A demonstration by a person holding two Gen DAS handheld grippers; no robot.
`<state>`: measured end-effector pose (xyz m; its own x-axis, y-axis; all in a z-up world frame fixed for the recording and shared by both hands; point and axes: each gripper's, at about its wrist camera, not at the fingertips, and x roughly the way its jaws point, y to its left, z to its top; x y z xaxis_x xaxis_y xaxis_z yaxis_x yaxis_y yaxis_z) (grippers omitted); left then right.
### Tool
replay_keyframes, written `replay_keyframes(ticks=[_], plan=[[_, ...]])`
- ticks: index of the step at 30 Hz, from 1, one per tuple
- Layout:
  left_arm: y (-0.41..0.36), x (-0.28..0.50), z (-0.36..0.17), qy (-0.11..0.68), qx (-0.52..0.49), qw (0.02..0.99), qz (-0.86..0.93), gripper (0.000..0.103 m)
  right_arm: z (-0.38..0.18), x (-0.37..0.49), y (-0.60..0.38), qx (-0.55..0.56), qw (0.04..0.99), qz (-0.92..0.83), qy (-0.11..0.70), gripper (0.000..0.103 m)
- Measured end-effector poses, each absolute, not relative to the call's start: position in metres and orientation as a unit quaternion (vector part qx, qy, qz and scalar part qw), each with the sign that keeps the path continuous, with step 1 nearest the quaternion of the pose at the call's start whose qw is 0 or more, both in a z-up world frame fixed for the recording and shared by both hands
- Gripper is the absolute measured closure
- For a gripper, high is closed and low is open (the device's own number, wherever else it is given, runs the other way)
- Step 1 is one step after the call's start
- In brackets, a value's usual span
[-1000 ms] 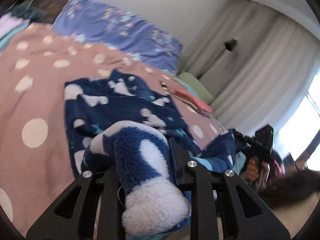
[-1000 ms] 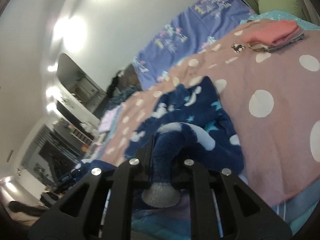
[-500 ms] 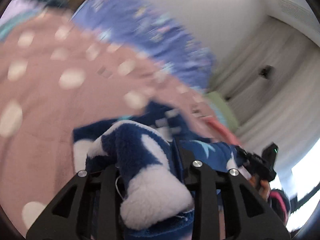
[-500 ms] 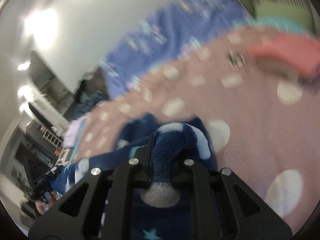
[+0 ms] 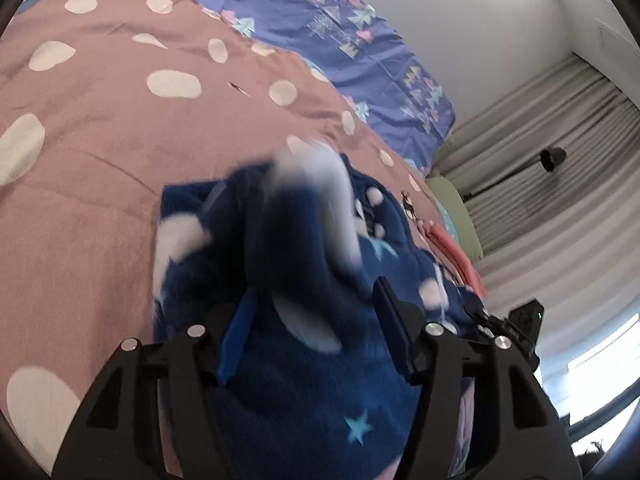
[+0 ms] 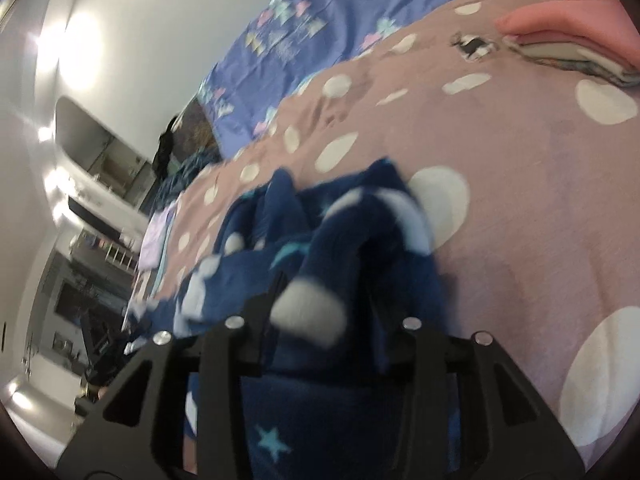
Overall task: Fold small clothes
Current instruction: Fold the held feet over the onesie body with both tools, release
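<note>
A dark blue fleece garment (image 5: 192,280) with white spots and stars lies bunched on the dusty-pink dotted bedcover (image 5: 100,160). My left gripper (image 5: 312,304) straddles a raised, blurred fold of it; its jaws are opening and stand wide, pads off the cloth. In the right wrist view the same garment (image 6: 248,272) fills the gap of my right gripper (image 6: 326,300). Those jaws are narrow and starting to open, with a white-cuffed fold still squeezed between them. The right gripper body (image 5: 524,320) shows at the garment's far edge.
A folded pink and grey stack (image 6: 568,20) sits further along the bedcover (image 6: 520,200). A purple patterned sheet (image 5: 340,40) covers the head end, a green pillow (image 5: 456,208) lies beside it, and grey curtains (image 5: 560,160) hang behind. Shelves and furniture (image 6: 92,184) stand left.
Both grippers carried the garment's edge forward and down over the rest of it. The left jaws have spread wide and let the fold go; the right jaws have widened slightly.
</note>
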<state>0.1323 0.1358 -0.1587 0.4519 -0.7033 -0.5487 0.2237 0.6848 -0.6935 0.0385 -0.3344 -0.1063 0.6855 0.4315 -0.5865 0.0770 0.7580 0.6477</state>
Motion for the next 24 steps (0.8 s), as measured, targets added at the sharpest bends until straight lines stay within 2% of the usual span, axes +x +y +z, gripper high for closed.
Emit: replay_keyframes(ticks=[1, 2, 7, 8, 10, 11, 12, 13, 14, 17, 24], plan=[[0.133, 0.132, -0.159, 0.44, -0.275, 0.801, -0.297, 0.07, -0.106, 0.039, -0.332, 0.33, 0.854, 0.112, 0.386, 0.091], [0.128, 0.134, -0.157, 0.442, -0.275, 0.798, -0.304, 0.1, -0.103, 0.04, -0.33, 0.331, 0.855, 0.119, 0.381, 0.091], [0.124, 0.161, -0.119, 0.377, -0.299, 0.829, -0.287, 0.099, -0.069, 0.05, -0.347, 0.375, 0.865, 0.133, 0.305, 0.093], [0.122, 0.17, -0.113, 0.368, -0.3, 0.834, -0.279, 0.098, -0.062, 0.059, -0.352, 0.388, 0.865, 0.128, 0.292, 0.09], [0.114, 0.192, -0.113, 0.374, -0.272, 0.85, -0.253, 0.082, -0.061, 0.076, -0.356, 0.377, 0.869, 0.106, 0.302, 0.074], [0.113, 0.198, -0.116, 0.391, -0.26, 0.853, -0.229, 0.06, -0.066, 0.089, -0.356, 0.357, 0.868, 0.105, 0.329, 0.053], [0.113, 0.201, -0.12, 0.406, -0.254, 0.854, -0.204, 0.051, -0.071, 0.096, -0.356, 0.349, 0.864, 0.097, 0.349, 0.046], [0.116, 0.2, -0.122, 0.413, -0.252, 0.854, -0.193, 0.05, -0.077, 0.095, -0.358, 0.346, 0.863, 0.083, 0.359, 0.046], [0.121, 0.196, -0.123, 0.407, -0.246, 0.856, -0.202, 0.044, -0.079, 0.092, -0.36, 0.343, 0.865, 0.087, 0.357, 0.046], [0.14, 0.187, -0.122, 0.368, -0.199, 0.89, -0.181, 0.021, -0.082, 0.086, -0.373, 0.308, 0.881, 0.084, 0.349, 0.043], [0.132, 0.238, -0.169, 0.477, -0.209, 0.833, -0.185, 0.02, -0.11, 0.134, -0.388, 0.312, 0.852, 0.109, 0.407, 0.03]])
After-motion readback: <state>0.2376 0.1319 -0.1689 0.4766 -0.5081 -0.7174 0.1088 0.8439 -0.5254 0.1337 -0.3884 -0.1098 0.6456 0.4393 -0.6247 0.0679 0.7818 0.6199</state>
